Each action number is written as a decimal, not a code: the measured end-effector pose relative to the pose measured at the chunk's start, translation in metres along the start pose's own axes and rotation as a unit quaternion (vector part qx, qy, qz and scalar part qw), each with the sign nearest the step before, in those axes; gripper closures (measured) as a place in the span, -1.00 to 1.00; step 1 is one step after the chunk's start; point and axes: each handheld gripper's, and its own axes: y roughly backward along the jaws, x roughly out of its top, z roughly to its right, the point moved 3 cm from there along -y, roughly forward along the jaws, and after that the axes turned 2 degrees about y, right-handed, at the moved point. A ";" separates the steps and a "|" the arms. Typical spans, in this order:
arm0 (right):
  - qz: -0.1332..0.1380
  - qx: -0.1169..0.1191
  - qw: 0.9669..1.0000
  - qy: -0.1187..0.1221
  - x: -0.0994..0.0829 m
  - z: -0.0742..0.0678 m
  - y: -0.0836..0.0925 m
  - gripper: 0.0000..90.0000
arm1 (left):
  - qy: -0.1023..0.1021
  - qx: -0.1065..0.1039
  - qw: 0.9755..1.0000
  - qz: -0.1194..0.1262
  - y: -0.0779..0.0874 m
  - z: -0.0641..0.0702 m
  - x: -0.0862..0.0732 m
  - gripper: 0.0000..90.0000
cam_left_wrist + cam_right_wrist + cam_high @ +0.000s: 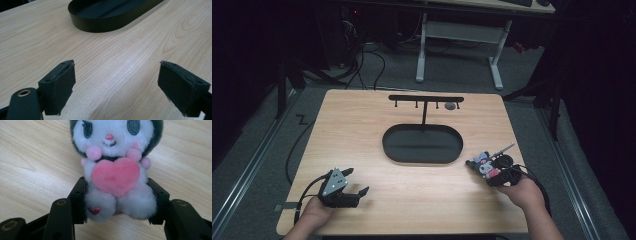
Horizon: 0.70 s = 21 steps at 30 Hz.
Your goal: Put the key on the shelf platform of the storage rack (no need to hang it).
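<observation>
A small plush toy (pixel 115 170), white with a dark hood and a pink heart on its chest, sits between the jaws of my right gripper (pixel 117 200), which is shut on its lower body. In the high view the plush toy (pixel 484 164) and right gripper (pixel 492 170) are at the table's right side, near the tray's right end. My left gripper (pixel 357 182) rests low at the front left, open, with nothing between its fingers (pixel 58 85). A black oval tray (pixel 422 143) lies mid-table; its wall (pixel 100 25) shows ahead of the left gripper.
A black T-shaped rack with small hooks (pixel 426 101) stands behind the tray, a small grey round object (pixel 450 106) by its right end. The wooden table (pixel 362 125) has bare room at left and front. Desk legs and cables stand on the floor beyond.
</observation>
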 end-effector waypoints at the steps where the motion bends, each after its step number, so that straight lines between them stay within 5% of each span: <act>1: 0.002 -0.002 1.000 0.000 0.000 -0.001 0.003 0.03 | -0.001 0.000 1.000 -0.001 0.000 0.000 0.000 -0.66; 14: 0.014 -0.013 1.000 0.013 0.015 -0.027 0.038 0.04 | -0.004 -0.004 1.000 0.000 0.000 0.001 0.000 -0.66; 21: 0.015 -0.012 1.000 0.016 0.022 -0.035 0.044 0.04 | -0.003 -0.005 1.000 -0.002 0.000 0.001 0.000 -0.66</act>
